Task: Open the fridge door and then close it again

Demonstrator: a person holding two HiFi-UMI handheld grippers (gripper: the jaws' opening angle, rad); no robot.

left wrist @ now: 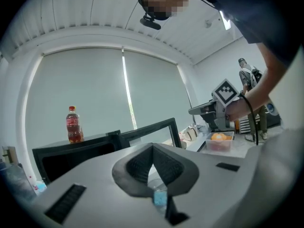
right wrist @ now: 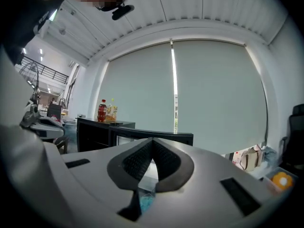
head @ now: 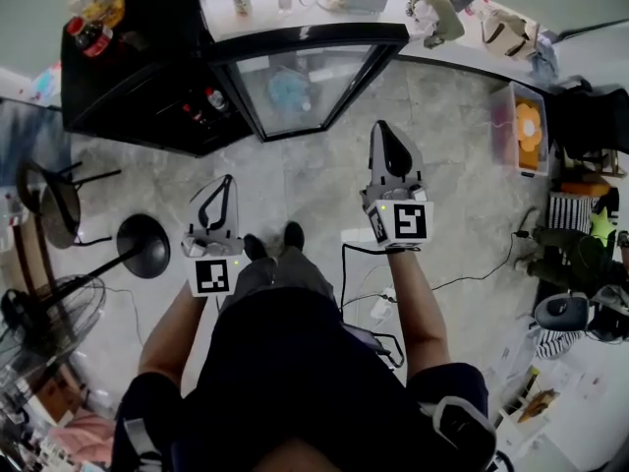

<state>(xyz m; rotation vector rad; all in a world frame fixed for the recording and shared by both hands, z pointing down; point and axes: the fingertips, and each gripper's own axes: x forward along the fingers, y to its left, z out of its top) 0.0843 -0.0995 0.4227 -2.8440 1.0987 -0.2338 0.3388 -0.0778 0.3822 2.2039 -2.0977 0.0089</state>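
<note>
Fridge door (head: 300,87) stands open beyond both jaws.

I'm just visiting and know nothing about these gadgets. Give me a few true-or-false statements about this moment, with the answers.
1. The fridge's glass door stands open. True.
2. The right claw is clamped on the door. False: its jaws are together with nothing between them.
3. A cola bottle stands on top of the fridge. True.
4. The left claw is wide open. False: it is shut and empty.
</note>
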